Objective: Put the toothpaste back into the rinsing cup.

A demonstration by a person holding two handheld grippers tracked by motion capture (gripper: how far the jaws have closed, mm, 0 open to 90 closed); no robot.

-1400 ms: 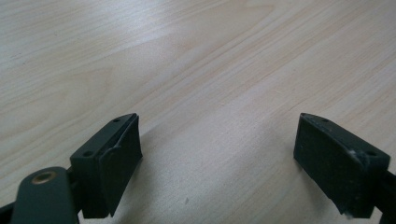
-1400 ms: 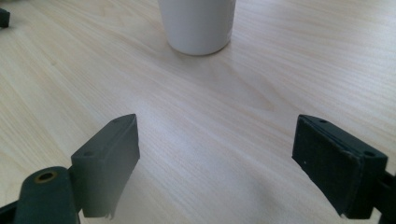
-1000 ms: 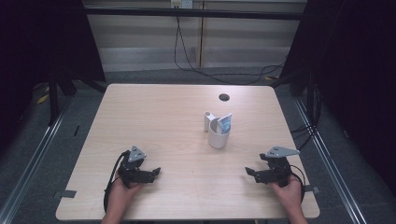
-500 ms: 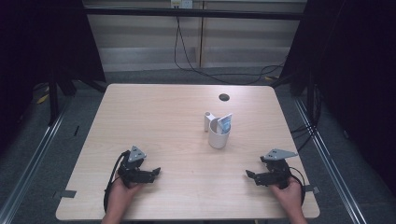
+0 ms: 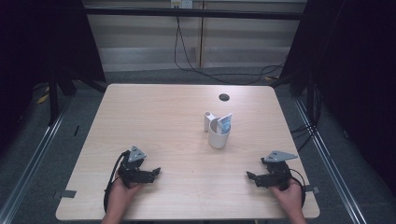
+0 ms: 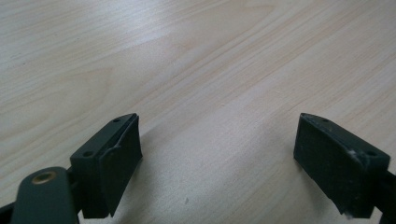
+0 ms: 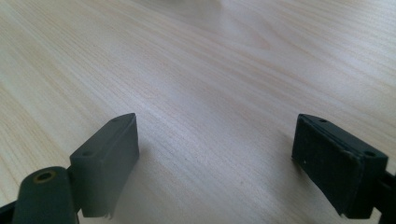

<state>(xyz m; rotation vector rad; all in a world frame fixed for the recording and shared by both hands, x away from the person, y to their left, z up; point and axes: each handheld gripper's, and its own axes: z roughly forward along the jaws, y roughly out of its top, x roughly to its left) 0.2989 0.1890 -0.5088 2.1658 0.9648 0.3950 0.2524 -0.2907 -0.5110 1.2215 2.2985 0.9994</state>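
Grippers rest low on the wooden surface (image 5: 154,121): your left gripper (image 5: 156,171) near-left, your right gripper (image 5: 251,177) near-right, both with jaws spread wide and empty. Between them, farther off, a white cup (image 5: 217,136) holds a blue-and-white packet (image 5: 224,123).

Light wood-grain counter (image 5: 154,121), rounded corners. Small dark round spot (image 5: 224,97) near far edge. White cup (image 5: 218,136) standing upright right of centre, holding blue-white packet (image 5: 225,123); small white upright piece (image 5: 208,121) touching cup's far-left side.
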